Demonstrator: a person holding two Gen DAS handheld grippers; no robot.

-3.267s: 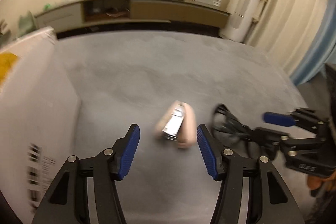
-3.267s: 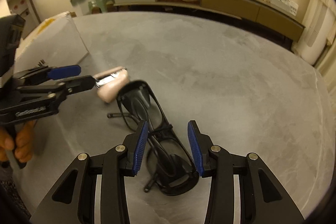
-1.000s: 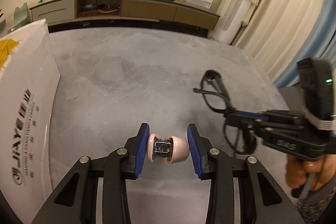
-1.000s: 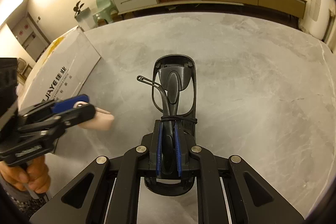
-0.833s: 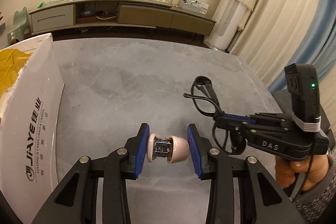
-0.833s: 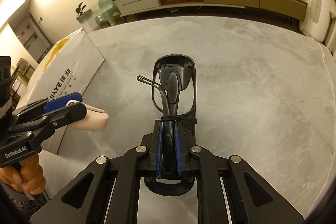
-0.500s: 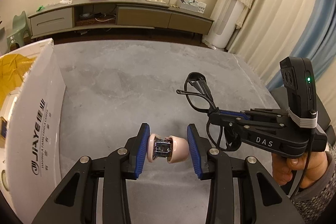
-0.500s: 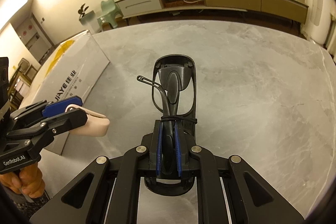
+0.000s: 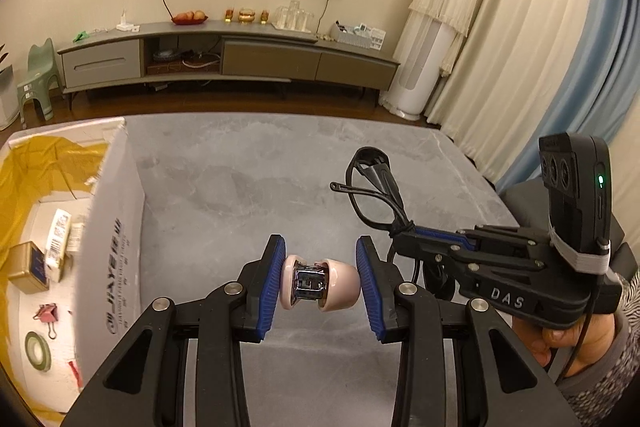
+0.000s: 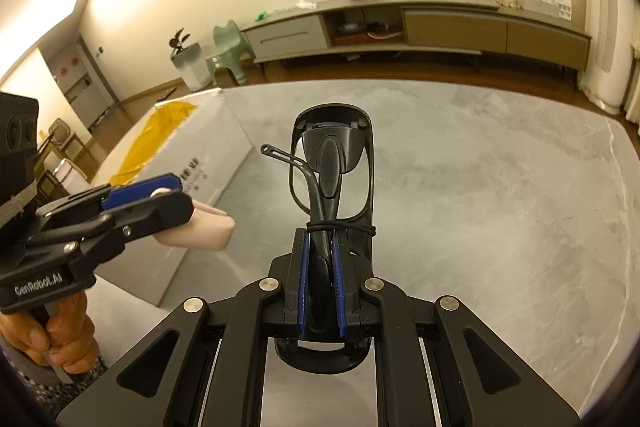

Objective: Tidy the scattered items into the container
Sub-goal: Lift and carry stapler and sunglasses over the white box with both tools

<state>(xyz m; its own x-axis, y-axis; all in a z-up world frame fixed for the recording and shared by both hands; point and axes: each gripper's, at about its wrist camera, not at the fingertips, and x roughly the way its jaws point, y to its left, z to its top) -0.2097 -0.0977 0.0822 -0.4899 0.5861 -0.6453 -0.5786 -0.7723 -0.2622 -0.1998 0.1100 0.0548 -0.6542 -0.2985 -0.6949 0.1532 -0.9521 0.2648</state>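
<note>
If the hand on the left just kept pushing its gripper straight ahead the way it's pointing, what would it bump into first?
Probably nothing soon. The left gripper, shut on the pink stapler, points over the bare grey table; the white box lies left of that line, the glasses right. Depth is unclear.

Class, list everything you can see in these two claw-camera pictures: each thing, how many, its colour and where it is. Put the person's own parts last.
Pink stapler: one, pink with metal inside, held in the left claw, above the table.
Glasses: one pair, black, folded, held in the right claw.
Cardboard box: one, white with yellow lining, on the table's left side.
Binder clip: one, pink, inside the box.
Tape roll: one, green, inside the box.
Gold box: one, inside the box.
Table: one, grey.
Left claw: one, black with blue pads.
Right claw: one, same colours.
</note>
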